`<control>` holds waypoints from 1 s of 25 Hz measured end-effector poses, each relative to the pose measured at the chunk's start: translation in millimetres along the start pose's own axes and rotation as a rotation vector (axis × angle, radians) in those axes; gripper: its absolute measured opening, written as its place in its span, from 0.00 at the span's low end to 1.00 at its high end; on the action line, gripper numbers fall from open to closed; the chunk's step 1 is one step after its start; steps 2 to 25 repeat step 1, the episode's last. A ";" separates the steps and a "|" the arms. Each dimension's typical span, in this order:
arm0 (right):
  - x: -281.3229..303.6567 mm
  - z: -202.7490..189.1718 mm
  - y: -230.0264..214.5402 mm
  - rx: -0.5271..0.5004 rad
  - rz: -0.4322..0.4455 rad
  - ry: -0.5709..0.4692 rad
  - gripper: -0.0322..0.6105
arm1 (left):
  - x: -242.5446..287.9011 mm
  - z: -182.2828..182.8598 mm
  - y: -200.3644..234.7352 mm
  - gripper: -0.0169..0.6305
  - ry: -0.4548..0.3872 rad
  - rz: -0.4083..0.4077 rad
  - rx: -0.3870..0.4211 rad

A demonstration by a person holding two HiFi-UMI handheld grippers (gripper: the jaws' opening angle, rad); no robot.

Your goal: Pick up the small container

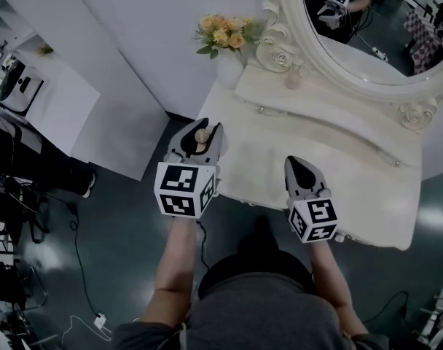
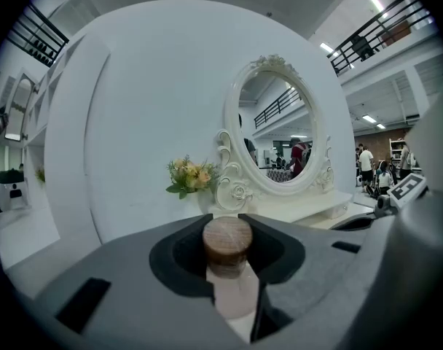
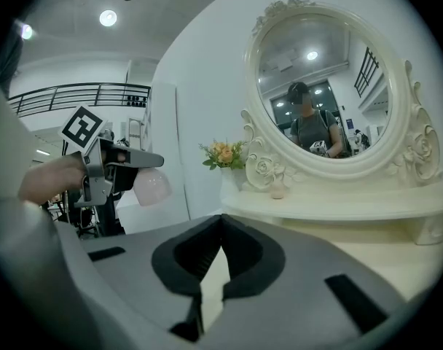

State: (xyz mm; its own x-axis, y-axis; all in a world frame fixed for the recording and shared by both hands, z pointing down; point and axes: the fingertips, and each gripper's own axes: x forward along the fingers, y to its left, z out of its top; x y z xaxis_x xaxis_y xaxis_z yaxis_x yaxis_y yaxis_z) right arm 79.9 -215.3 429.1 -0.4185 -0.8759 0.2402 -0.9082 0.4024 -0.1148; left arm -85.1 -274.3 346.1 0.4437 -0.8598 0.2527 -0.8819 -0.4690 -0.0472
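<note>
The small container [image 1: 202,136] is a pale pink bottle with a round brown cap [image 2: 226,239]. My left gripper [image 1: 209,125] is shut on it, with the cap standing in the hollow between the jaws. The bottle is held off the surface, over the left edge of the white dressing table [image 1: 353,181]. In the right gripper view the held container [image 3: 151,187] hangs under the left gripper [image 3: 108,168] at the left. My right gripper [image 1: 293,160] is over the table's front part; its jaws [image 3: 221,219] meet at the tips with nothing between them.
A large oval mirror [image 1: 367,28] in an ornate white frame stands at the back. A vase of orange flowers [image 1: 225,39] stands at the back left. Another small pink bottle [image 1: 293,79] is on the raised shelf. A cable and plug block [image 1: 99,319] lie on the dark floor.
</note>
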 end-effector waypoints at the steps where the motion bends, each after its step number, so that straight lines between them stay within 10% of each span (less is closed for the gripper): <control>1: 0.5 0.0 -0.9 0.000 0.000 0.000 0.05 | 1.7 -0.8 -0.5 0.19 0.003 -0.001 -0.001; 25: 0.5 0.0 -0.9 0.000 0.000 0.000 0.05 | 1.7 -0.8 -0.5 0.19 0.003 -0.001 -0.001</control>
